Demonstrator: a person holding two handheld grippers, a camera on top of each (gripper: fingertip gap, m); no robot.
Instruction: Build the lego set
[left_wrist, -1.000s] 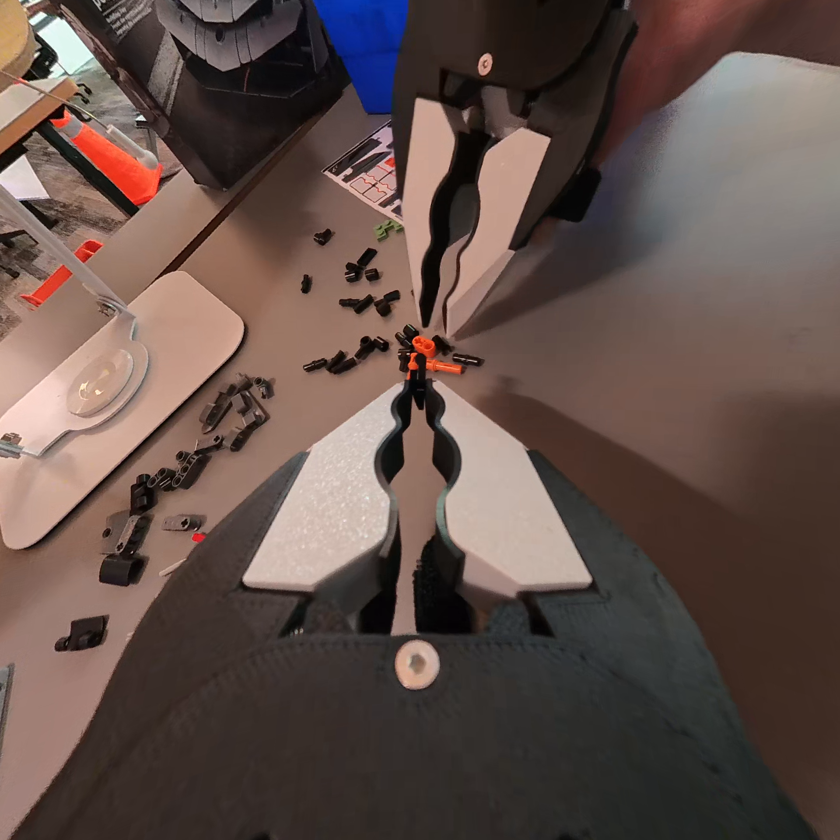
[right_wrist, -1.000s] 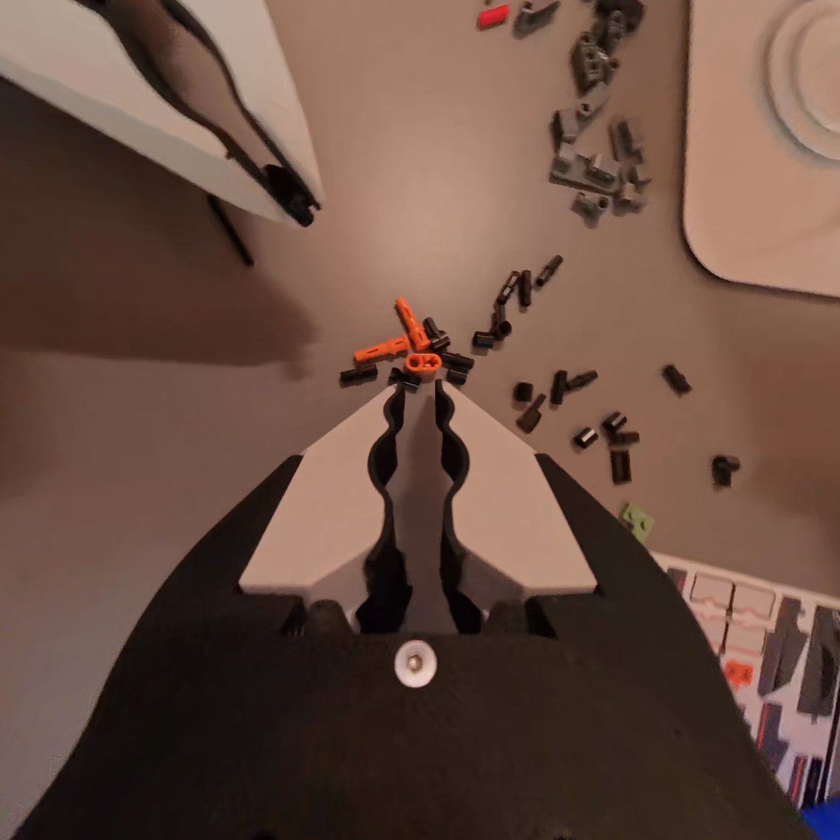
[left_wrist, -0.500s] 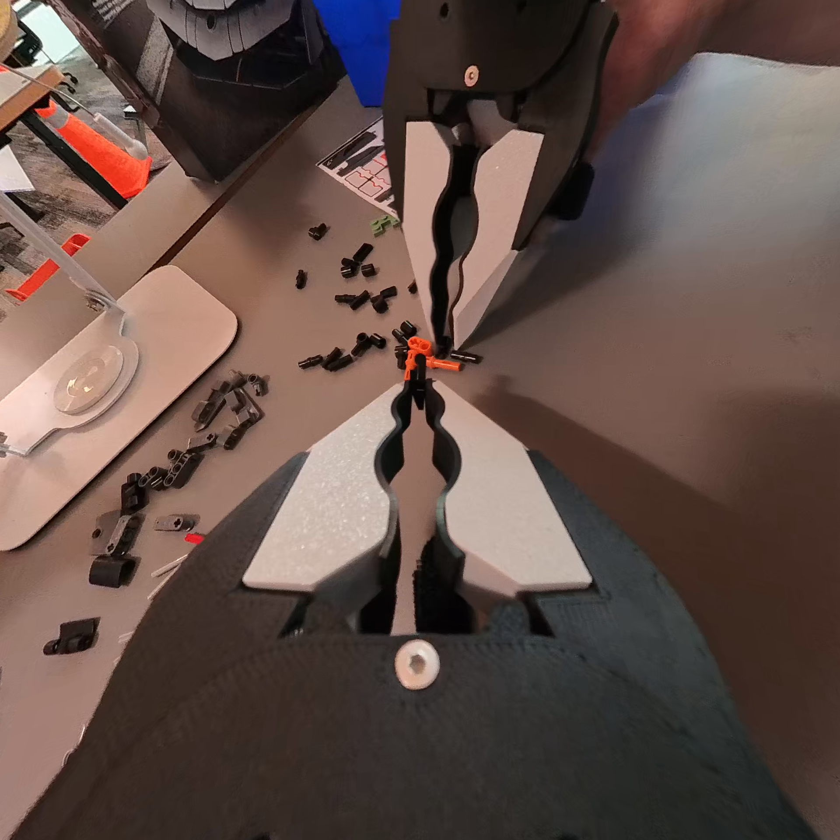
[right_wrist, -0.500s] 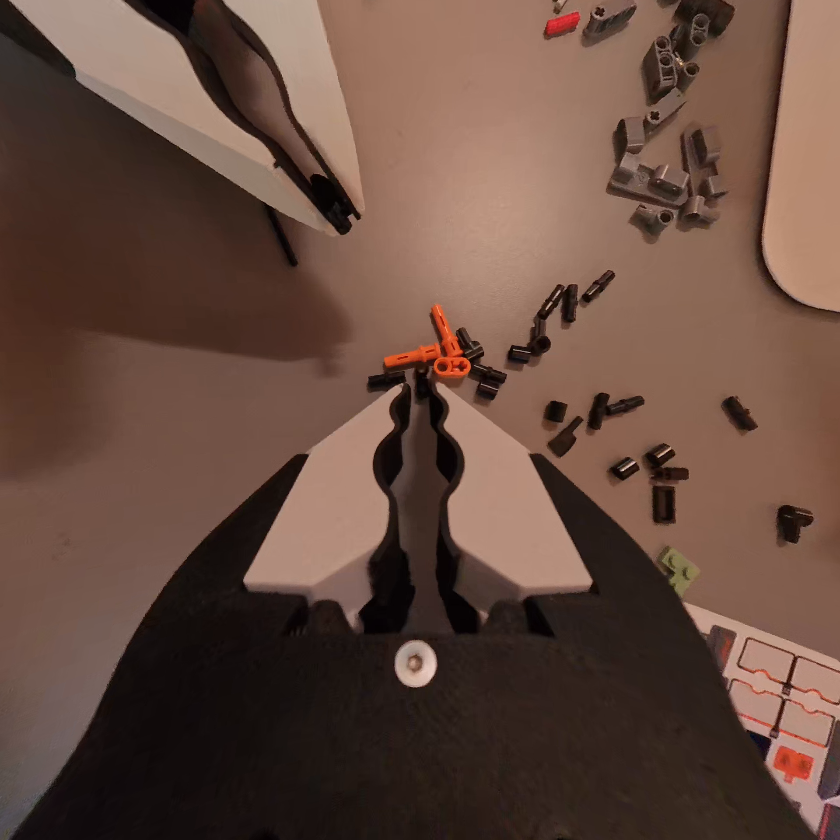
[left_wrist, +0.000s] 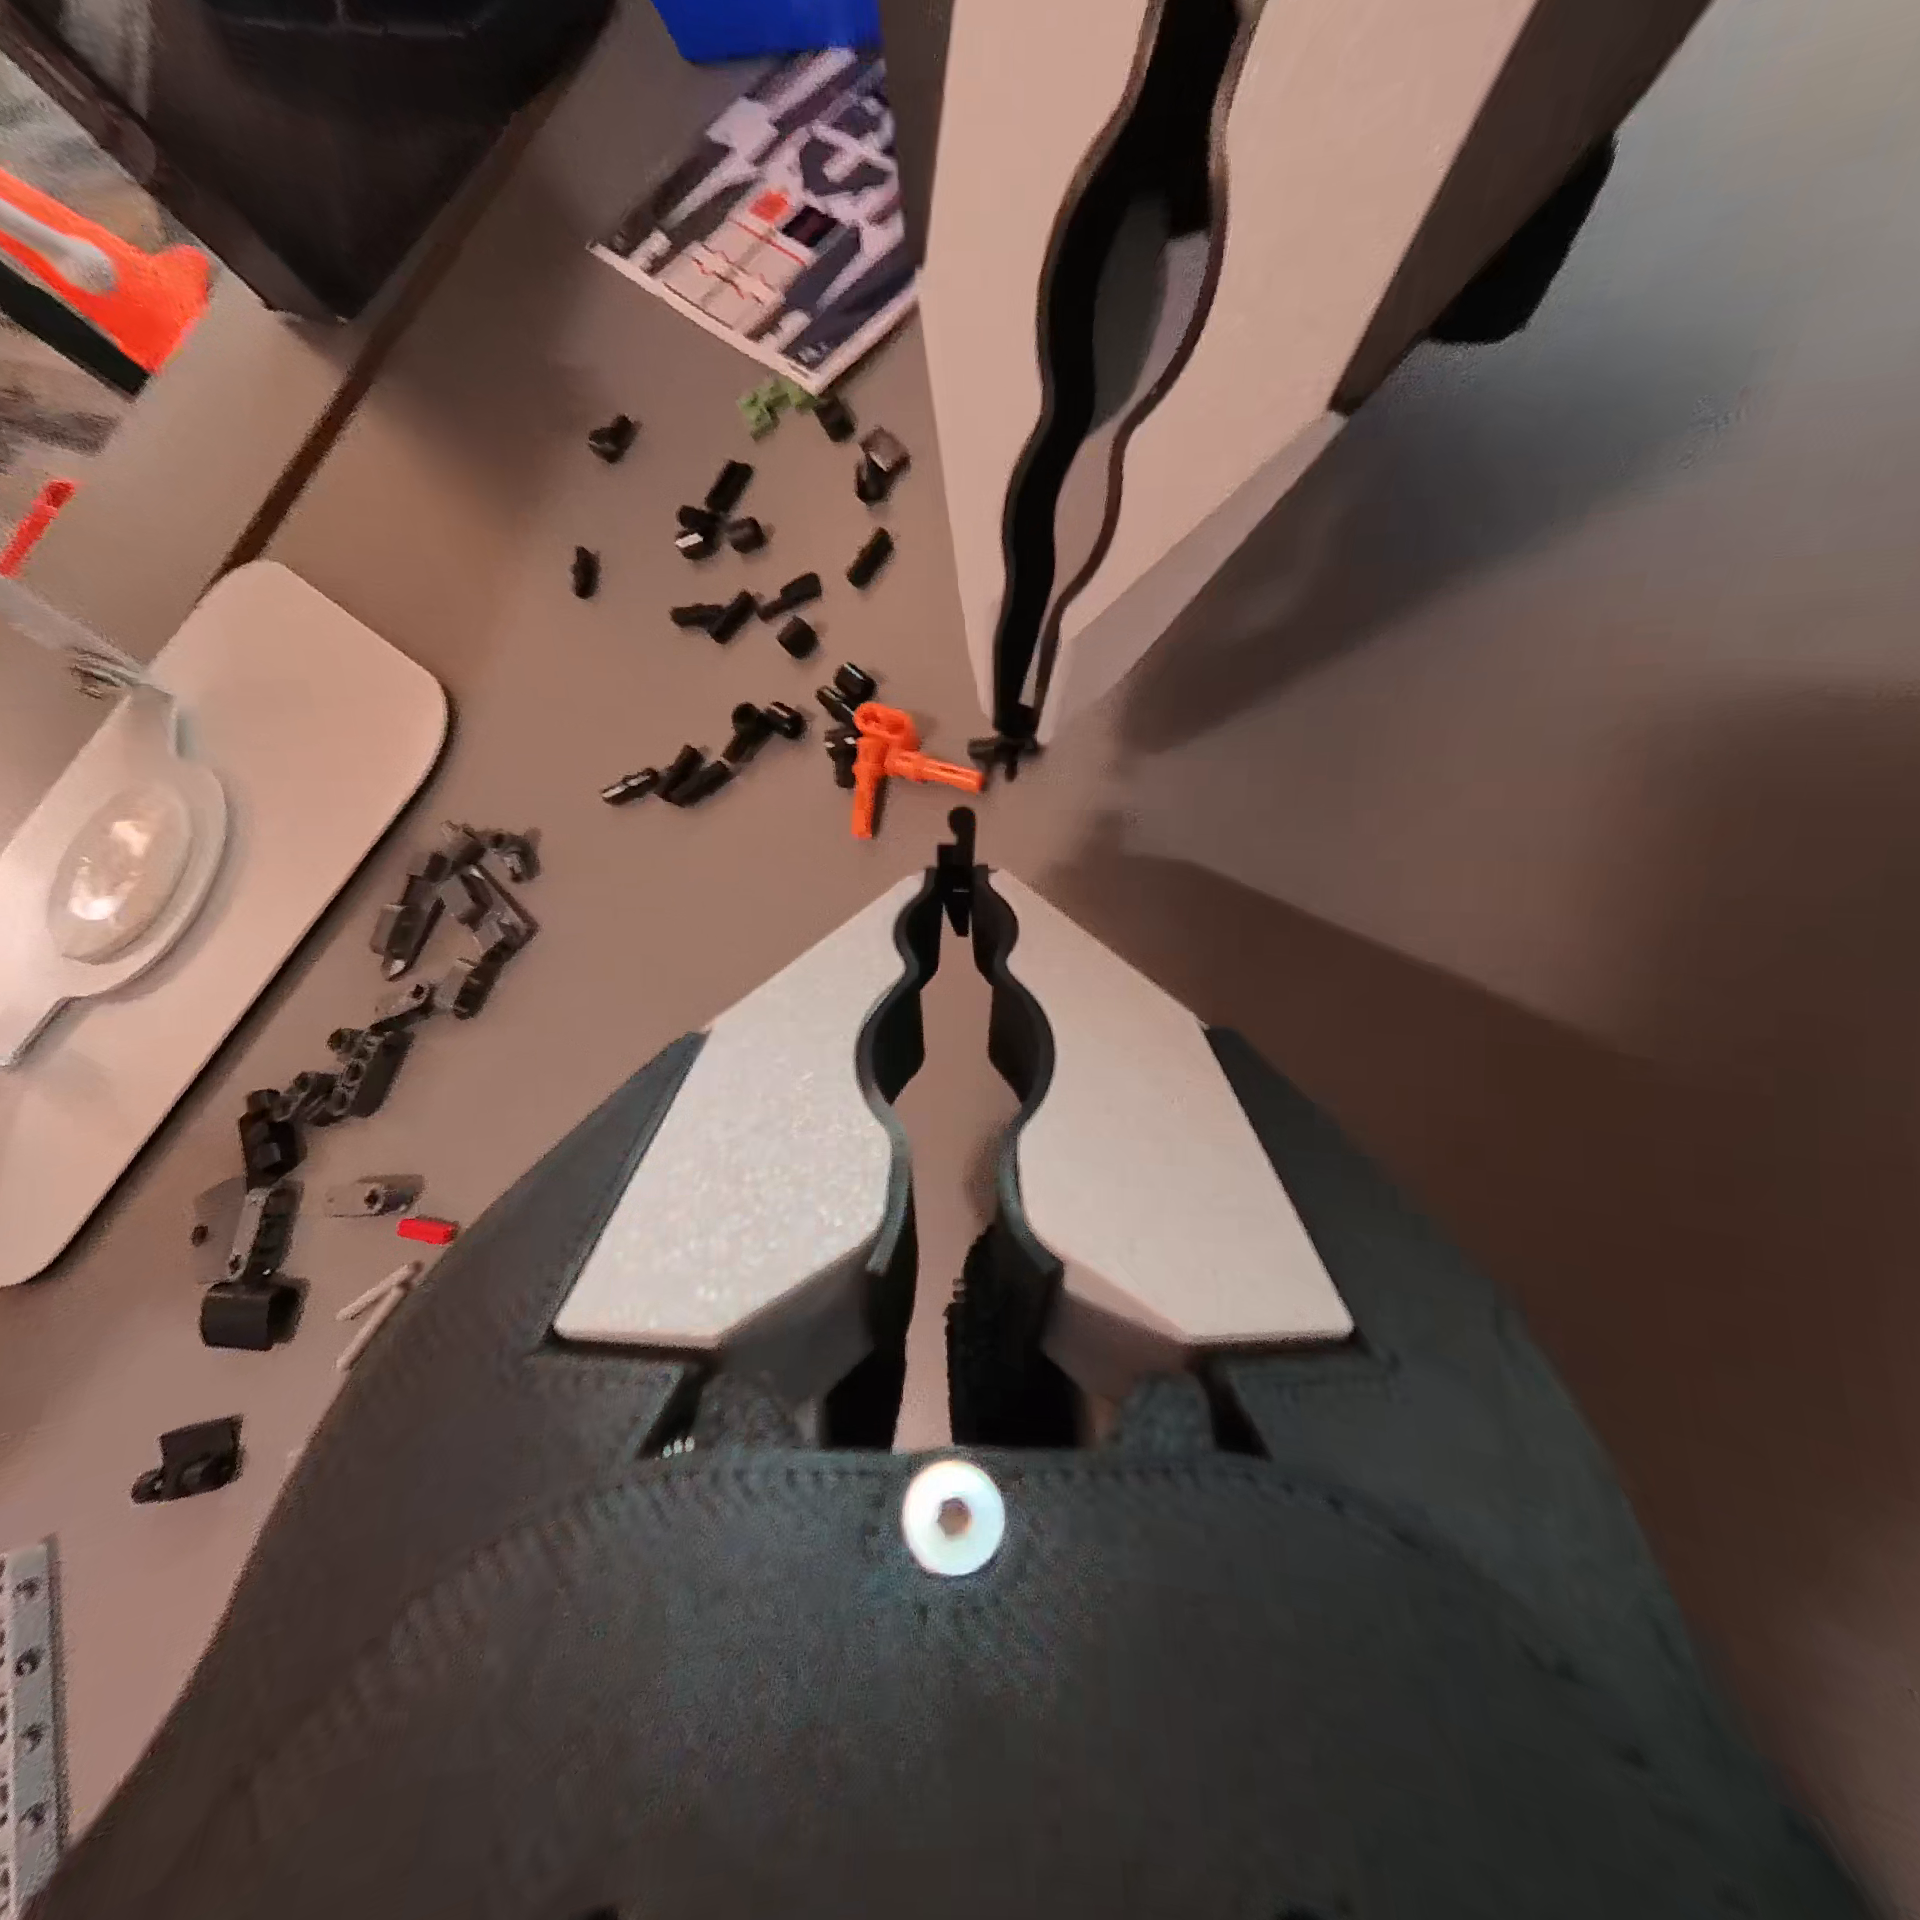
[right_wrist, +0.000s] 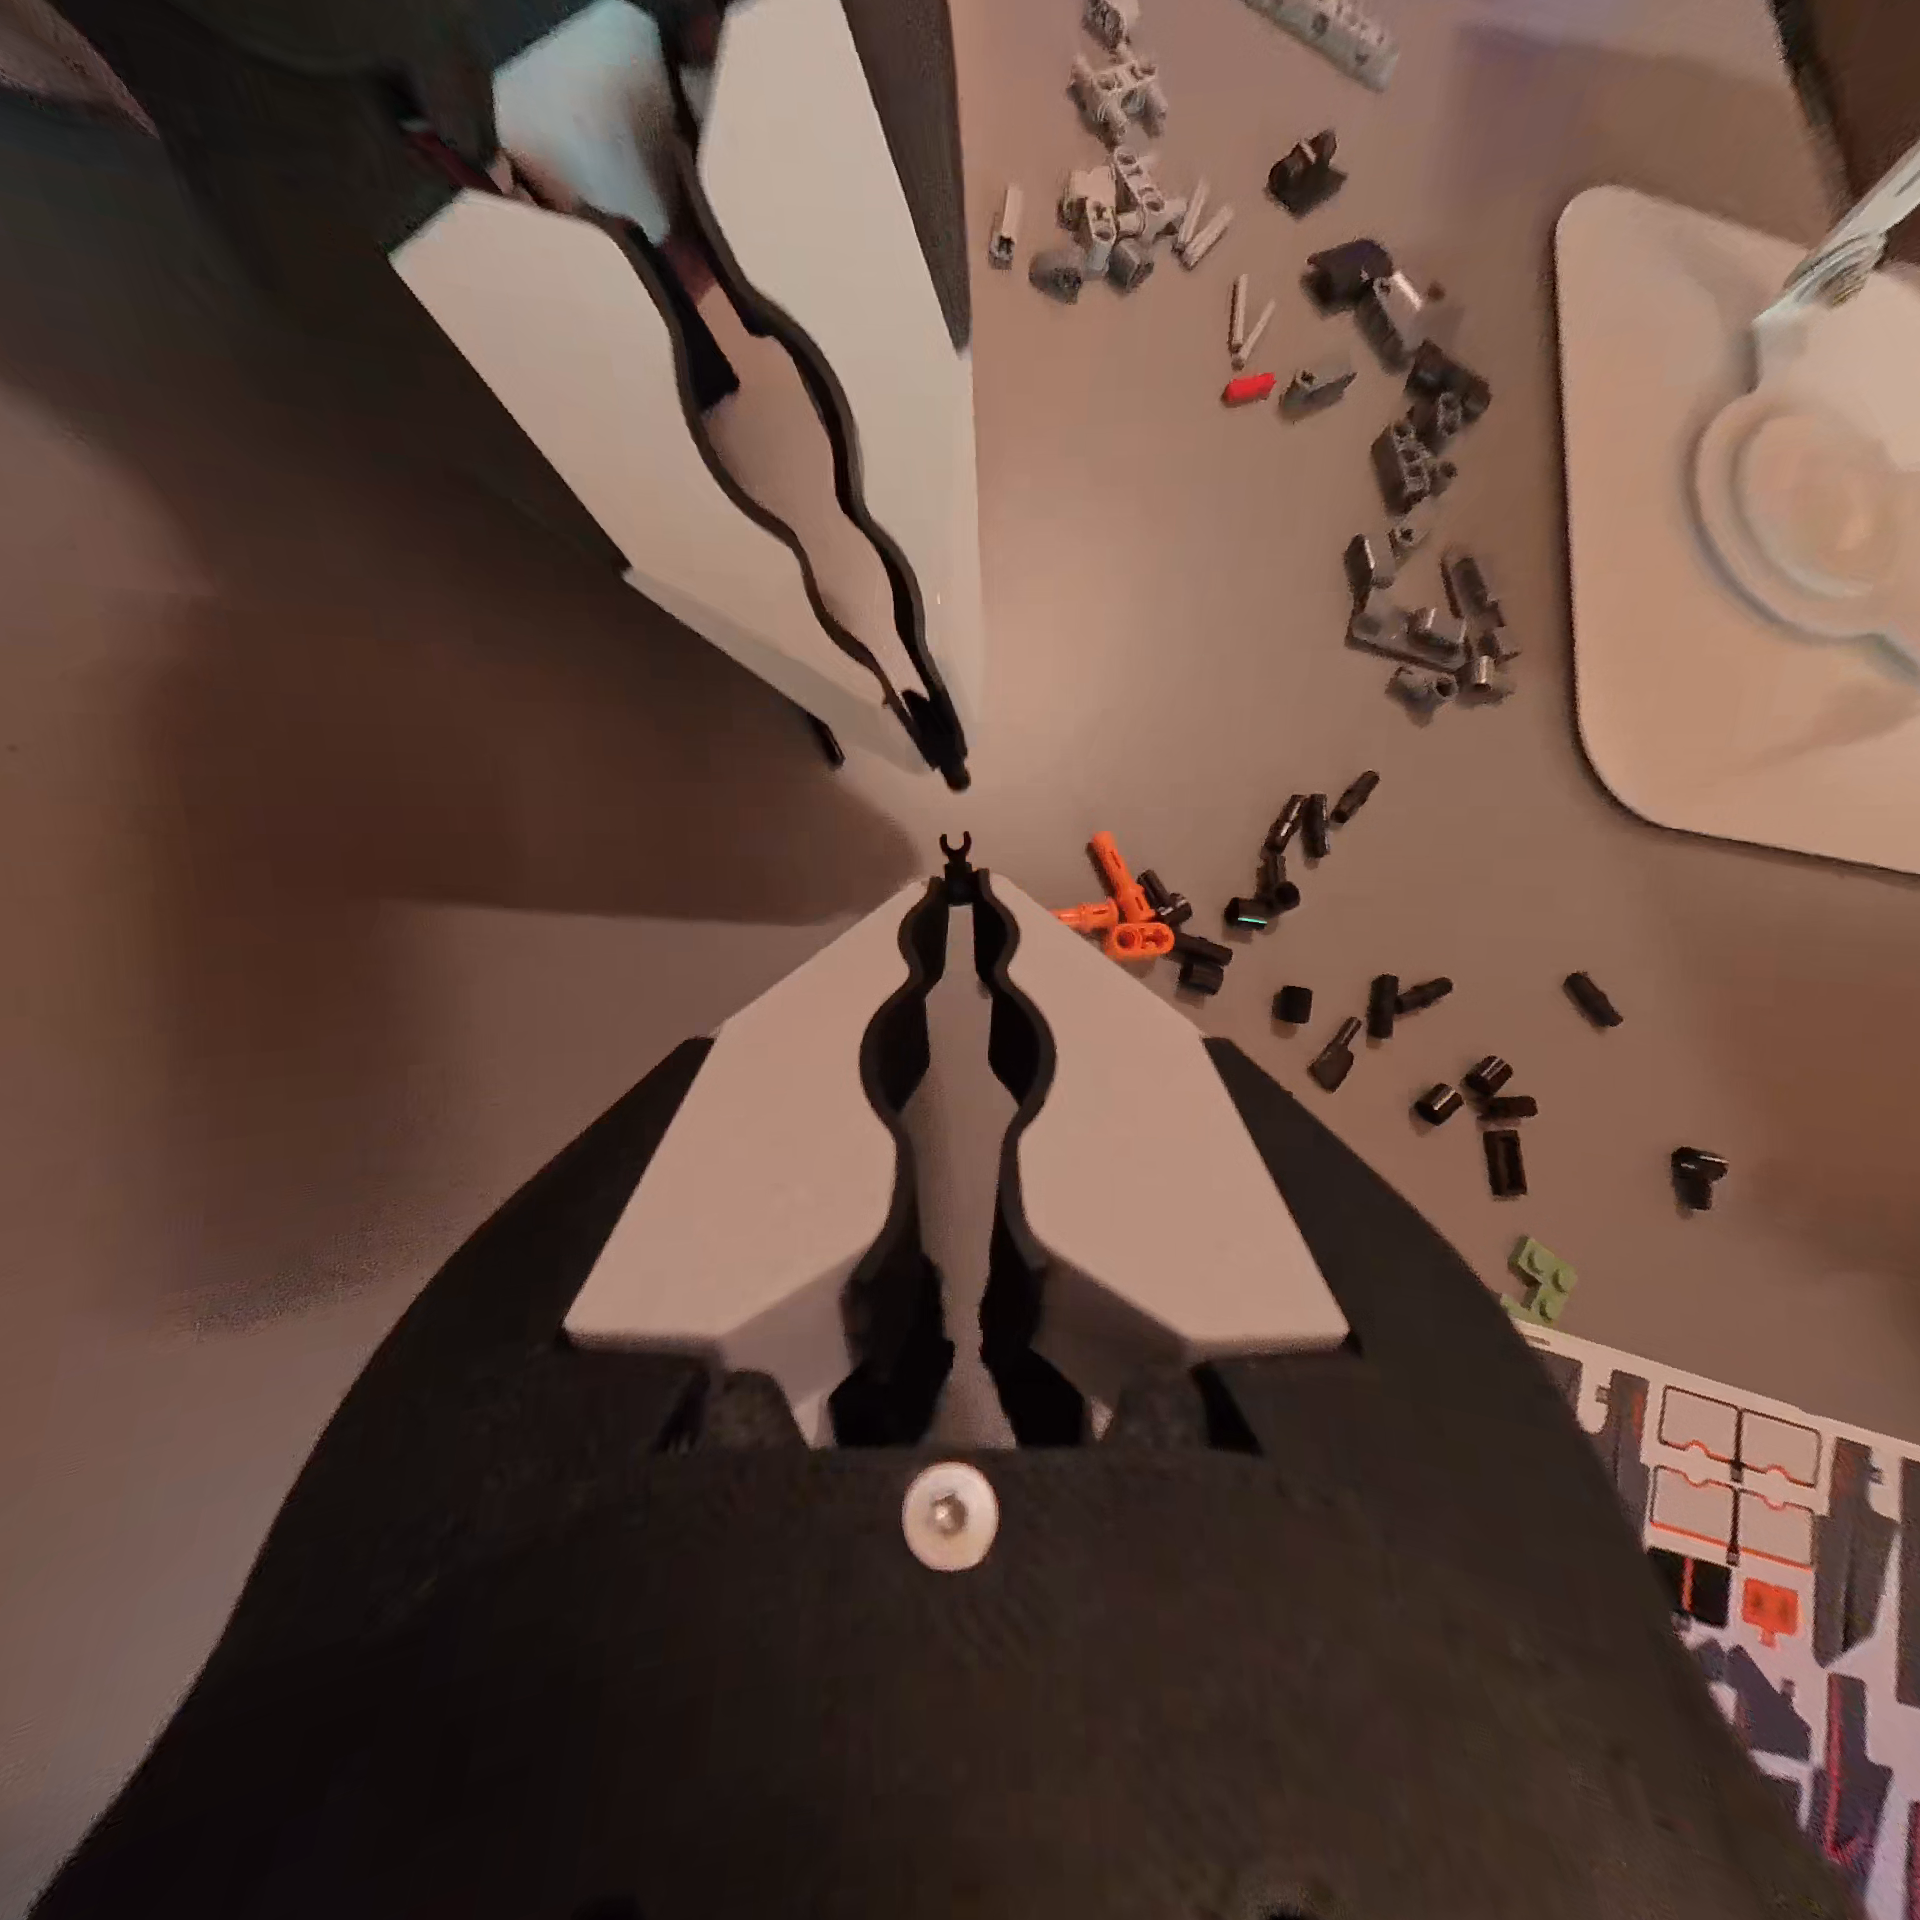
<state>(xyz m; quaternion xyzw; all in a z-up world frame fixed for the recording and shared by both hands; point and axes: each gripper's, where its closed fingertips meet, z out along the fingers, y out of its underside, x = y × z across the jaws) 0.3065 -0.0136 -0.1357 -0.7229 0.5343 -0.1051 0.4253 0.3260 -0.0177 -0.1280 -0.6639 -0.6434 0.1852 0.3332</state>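
My left gripper (left_wrist: 957, 883) is shut on a small black pin piece (left_wrist: 961, 836) that sticks out past its tips. My right gripper (right_wrist: 954, 883) is shut on a small black clip piece (right_wrist: 953, 854) with a forked end. The two grippers point tip to tip above the table, with a small gap between the two pieces. The right gripper (left_wrist: 1013, 732) shows at the top of the left wrist view. The left gripper (right_wrist: 940, 753) shows at the upper left of the right wrist view. Orange lego pieces (left_wrist: 883, 764) lie on the table just left of the tips.
Scattered black pins (left_wrist: 727, 613) and dark grey pieces (left_wrist: 447, 935) lie on the brown table (left_wrist: 1455, 727). A white lamp base (left_wrist: 260, 810) stands at the left. A printed sheet (left_wrist: 769, 260) and a green piece (left_wrist: 769, 400) lie farther back. Left and right tips are no more than a few centimetres apart.
My right gripper has closed on the black clip piece in the pile beside the orange pieces and lifted it clear. Both grippers have moved to the right and now face each other tip to tip.
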